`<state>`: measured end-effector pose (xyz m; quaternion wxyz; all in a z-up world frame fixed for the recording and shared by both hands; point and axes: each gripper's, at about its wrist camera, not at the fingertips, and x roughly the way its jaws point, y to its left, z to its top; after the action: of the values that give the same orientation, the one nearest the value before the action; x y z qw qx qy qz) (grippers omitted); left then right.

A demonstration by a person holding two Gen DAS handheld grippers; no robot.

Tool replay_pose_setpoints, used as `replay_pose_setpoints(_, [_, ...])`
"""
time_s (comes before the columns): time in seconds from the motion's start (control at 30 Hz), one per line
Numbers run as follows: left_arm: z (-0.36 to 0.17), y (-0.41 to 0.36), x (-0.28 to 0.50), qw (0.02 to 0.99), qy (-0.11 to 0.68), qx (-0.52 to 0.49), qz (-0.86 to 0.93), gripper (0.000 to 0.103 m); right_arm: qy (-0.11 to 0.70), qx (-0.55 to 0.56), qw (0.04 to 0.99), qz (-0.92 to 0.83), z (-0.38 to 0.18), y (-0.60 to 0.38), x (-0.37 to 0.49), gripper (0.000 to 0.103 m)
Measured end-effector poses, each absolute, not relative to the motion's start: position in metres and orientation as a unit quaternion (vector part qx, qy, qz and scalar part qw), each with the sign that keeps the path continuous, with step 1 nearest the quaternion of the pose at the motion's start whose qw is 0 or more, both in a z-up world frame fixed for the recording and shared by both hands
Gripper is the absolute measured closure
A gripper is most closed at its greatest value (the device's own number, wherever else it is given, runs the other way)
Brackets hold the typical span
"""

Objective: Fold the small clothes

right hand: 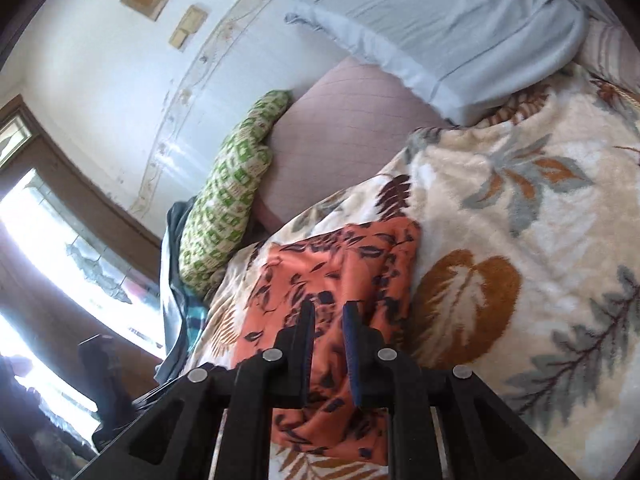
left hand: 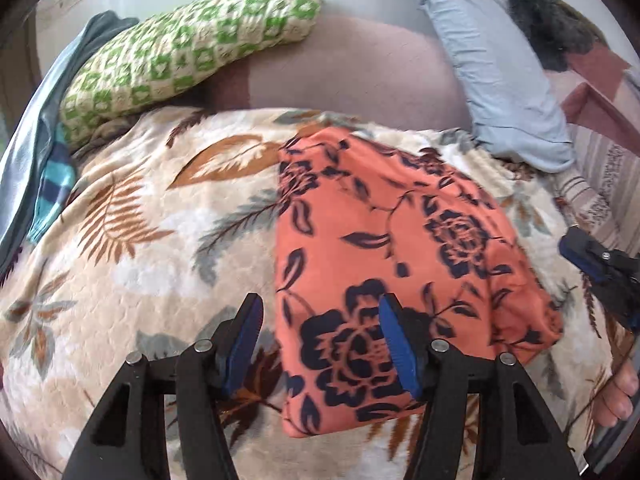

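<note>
Folding of a small orange flowered garment [left hand: 384, 248], judged to be at a late stage: lying as a compact, roughly rectangular packet, flat on a leaf-patterned blanket [left hand: 132, 240] spread over the bed, right of the blanket's middle in the left wrist view. Near edge straight and doubled; far right corner rounded and a little puffed. Left tongs [left hand: 322, 344] wide open, holding nothing; left finger over bare blanket, right finger over the garment's near left part, so that the packet's left edge runs between the two; contact with the cloth not determinable. Right tongs [right hand: 328, 344] narrowly open, a slim gap between the blue pads, nothing visibly pinched; poised over the near part of the garment [right hand: 340, 264], contact again not determinable. In the left wrist view, seen only as a dark tip at the right edge [left hand: 596, 260], just beside the garment's right side. Probable next move: either one more fold across the packet or a smoothing and release. For a further fold, needed: a pinch through all layers at the near corners, both tongs lifting together, and a level carry toward the far edge so that the layers do not slide apart. Beyond the blanket: a green checked pillow [left hand: 188, 48], a pale blue pillow [left hand: 496, 72], and other cloths [left hand: 52, 184] piled at the left, well apart from the garment.
</note>
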<state>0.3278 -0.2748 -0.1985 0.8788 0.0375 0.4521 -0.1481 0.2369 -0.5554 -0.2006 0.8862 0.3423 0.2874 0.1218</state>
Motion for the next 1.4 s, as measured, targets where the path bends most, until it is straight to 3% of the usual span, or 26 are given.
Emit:
replay_pose_setpoints(0.13, [-0.218,-0.267,0.333,0.865,0.484,0.027,-0.127,0.04,0.318,0.297,0.884,0.171,-0.193,-0.505,0.248,0.086])
replay_pose_setpoints(0.3, [-0.233,-0.271,0.341,0.857,0.499,0.039,-0.122,0.035,0.421,0.243,0.866,0.12,-0.233,-0.483,0.26,0.086])
replay_pose_setpoints(0.37, [-0.236,-0.268,0.345,0.853,0.504,0.038,-0.128,0.027,0.443,0.239,0.862,0.059,-0.253,-0.5,0.259,0.089])
replay_pose_setpoints(0.47, [-0.238,-0.263,0.351,0.844,0.515,0.023,-0.145,0.025,0.445,0.34,0.825,0.074,-0.283,-0.536,0.26,0.103])
replay_pose_setpoints(0.63, [-0.218,-0.255,0.353,0.839,0.514,0.012,-0.178,0.027,0.435,0.35,0.826,0.074,-0.269,-0.536,0.265,0.103])
replay_pose_setpoints(0.73, [-0.186,-0.255,0.363,0.852,0.483,0.011,-0.205,0.027,0.388,0.346,0.848,0.104,-0.237,-0.536,0.266,0.095])
replay_pose_setpoints(0.9, [-0.161,-0.271,0.416,0.87,0.454,0.045,-0.185,0.027,0.332,0.355,0.867,0.106,-0.211,-0.537,0.284,0.095])
replay_pose_setpoints(1.17, [-0.219,-0.314,0.5,0.822,0.538,0.072,-0.173,0.027,0.389,0.359,0.848,0.022,-0.254,-0.542,0.322,0.096])
replay_pose_setpoints(1.27, [-0.247,-0.318,0.503,0.805,0.566,0.061,-0.168,0.024,0.391,0.404,0.826,0.031,-0.274,-0.554,0.322,0.097])
replay_pose_setpoints(1.4, [-0.242,-0.308,0.495,0.815,0.556,0.036,-0.161,0.023,0.388,0.392,0.834,0.03,-0.265,-0.554,0.315,0.097])
